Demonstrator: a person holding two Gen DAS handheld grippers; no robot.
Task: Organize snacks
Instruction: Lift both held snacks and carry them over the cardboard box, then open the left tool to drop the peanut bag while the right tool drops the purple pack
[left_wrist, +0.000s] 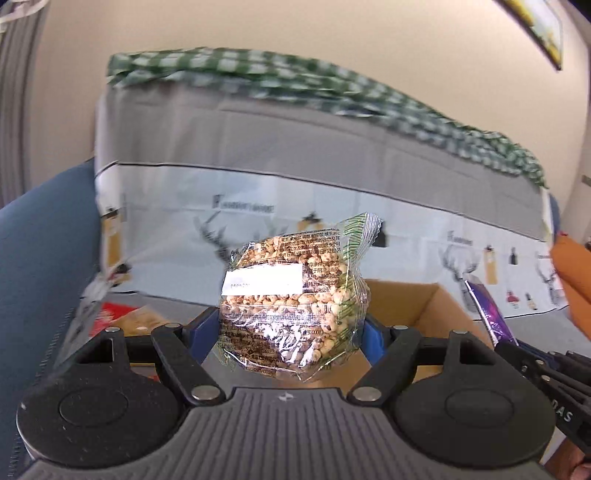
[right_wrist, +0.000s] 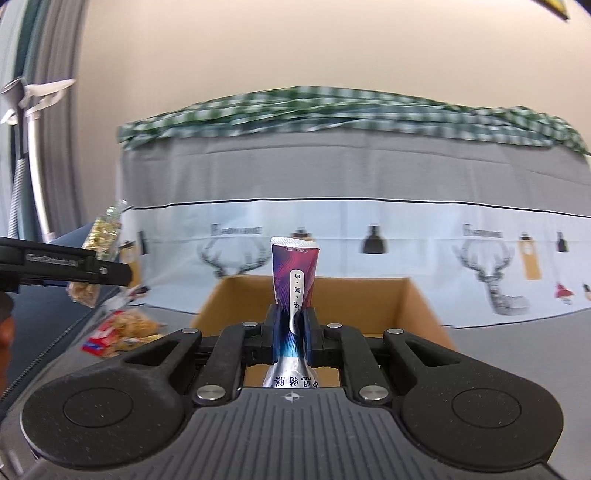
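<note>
The left gripper clamped a clear bag of puffed grains — held above the cardboard box. The right gripper pinched a purple snack packet upright over the box's near edge.

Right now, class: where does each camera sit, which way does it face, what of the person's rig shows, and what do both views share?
Left wrist: on the left gripper, facing the draped sofa; its fingers clamp a clear bag of puffed grain snack; right gripper at the right edge.
Right wrist: on the right gripper, facing likewise; fingers pinch a purple snack packet; left gripper at left.
Shared: open cardboard box, deer-print cloth, green checked cloth.
</note>
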